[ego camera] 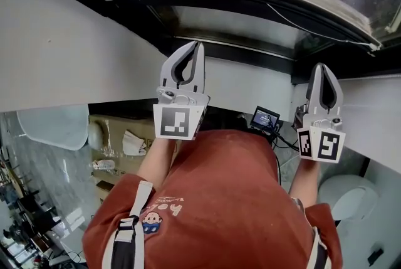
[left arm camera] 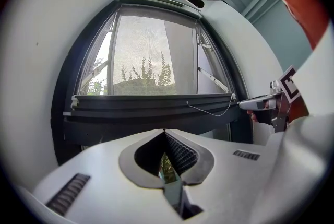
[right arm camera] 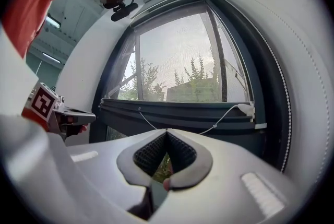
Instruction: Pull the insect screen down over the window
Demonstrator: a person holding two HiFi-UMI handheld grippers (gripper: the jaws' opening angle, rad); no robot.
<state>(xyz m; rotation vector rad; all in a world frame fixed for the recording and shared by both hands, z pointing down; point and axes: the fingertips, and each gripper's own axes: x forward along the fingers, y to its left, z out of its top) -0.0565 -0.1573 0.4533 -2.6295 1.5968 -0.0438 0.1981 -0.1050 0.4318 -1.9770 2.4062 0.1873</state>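
Both grippers being held out level, jaws closed and empty.
The person is holding the left gripper (ego camera: 198, 46) and the right gripper (ego camera: 321, 66) side by side, well apart, both pointing ahead. Each pair of jaws is meeting at the tips with nothing between. The left forearm (ego camera: 155, 161) and right forearm (ego camera: 305, 181) are reaching forward.

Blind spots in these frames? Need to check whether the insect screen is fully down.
1. Gap under the bottom bar: in both gripper views the bodies of the left gripper and right gripper cover whatever lies below it.
2. The screen mesh: out of the head view, cut off by its upper edge.
3. The small display: head view only, too small to read.
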